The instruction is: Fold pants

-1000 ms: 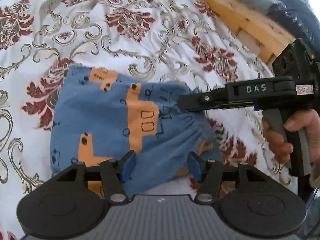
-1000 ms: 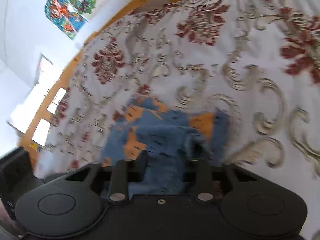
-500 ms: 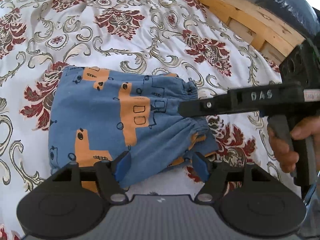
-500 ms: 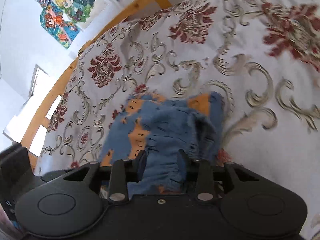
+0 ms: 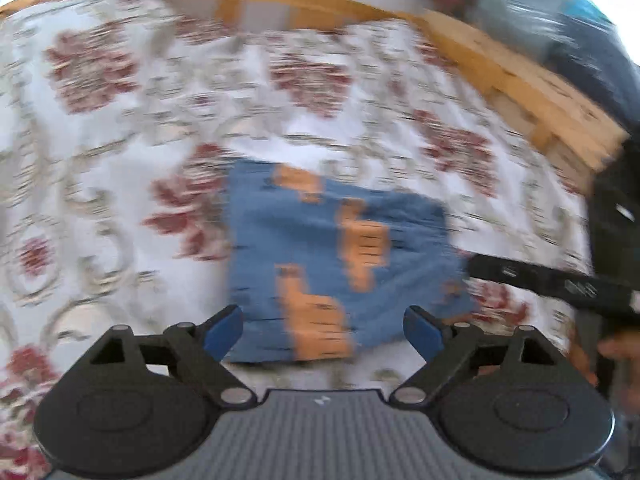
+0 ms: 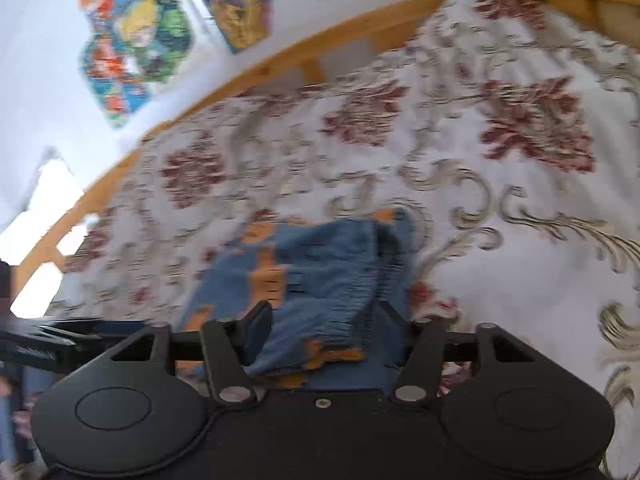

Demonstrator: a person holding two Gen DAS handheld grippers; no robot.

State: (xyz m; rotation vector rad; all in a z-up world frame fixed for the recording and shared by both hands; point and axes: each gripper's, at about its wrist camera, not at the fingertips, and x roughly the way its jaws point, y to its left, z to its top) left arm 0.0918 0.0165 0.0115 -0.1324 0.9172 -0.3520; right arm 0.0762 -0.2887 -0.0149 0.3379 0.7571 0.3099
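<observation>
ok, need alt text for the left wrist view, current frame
Motion-blurred fisheye view: blue-and-orange folded pants lie flat on a floral bedspread, beyond the open left gripper. The right gripper reaches in from the right; a wooden bed frame runs behind.

Wooden bed frame; postered wall

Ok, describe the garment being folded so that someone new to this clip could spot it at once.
Start from the white bedspread with red floral and grey scroll patterns inside the wooden bed frame. Near its middle lie the folded pants: a small blue bundle with orange blocky prints, the only blue fabric on the patterned cover.
</observation>
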